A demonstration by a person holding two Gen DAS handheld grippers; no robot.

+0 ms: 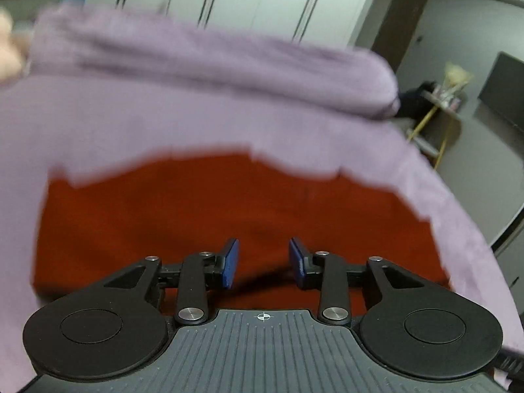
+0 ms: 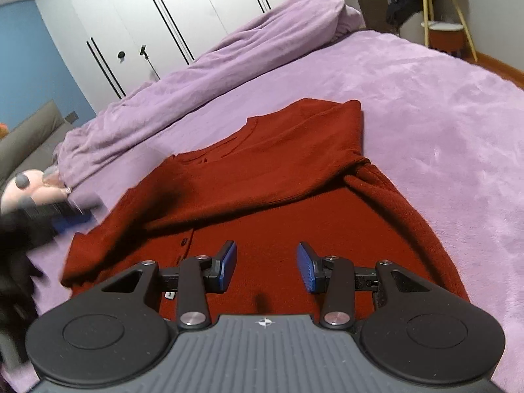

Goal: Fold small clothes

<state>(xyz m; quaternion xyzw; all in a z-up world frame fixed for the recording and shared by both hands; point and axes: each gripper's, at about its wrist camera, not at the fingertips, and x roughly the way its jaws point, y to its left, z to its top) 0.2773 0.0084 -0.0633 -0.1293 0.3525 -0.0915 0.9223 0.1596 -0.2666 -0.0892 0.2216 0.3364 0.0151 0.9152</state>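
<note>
A dark red knitted cardigan (image 2: 278, 177) lies flat on the purple bedspread (image 2: 425, 104), both sleeves folded in across its front. My right gripper (image 2: 266, 263) is open and empty, low over the cardigan's lower front next to the button strip. My left gripper (image 1: 263, 263) is open and empty, just above the red cloth (image 1: 203, 209); that view is blurred. In the right wrist view the left gripper (image 2: 70, 214) shows blurred at the cardigan's left edge, held by a hand.
A rolled purple duvet (image 2: 203, 75) lies along the far side of the bed. White wardrobe doors (image 2: 157, 16) stand behind it. A small yellow-legged side table (image 2: 442, 16) stands at the far right. A grey headboard (image 2: 29, 137) is at the left.
</note>
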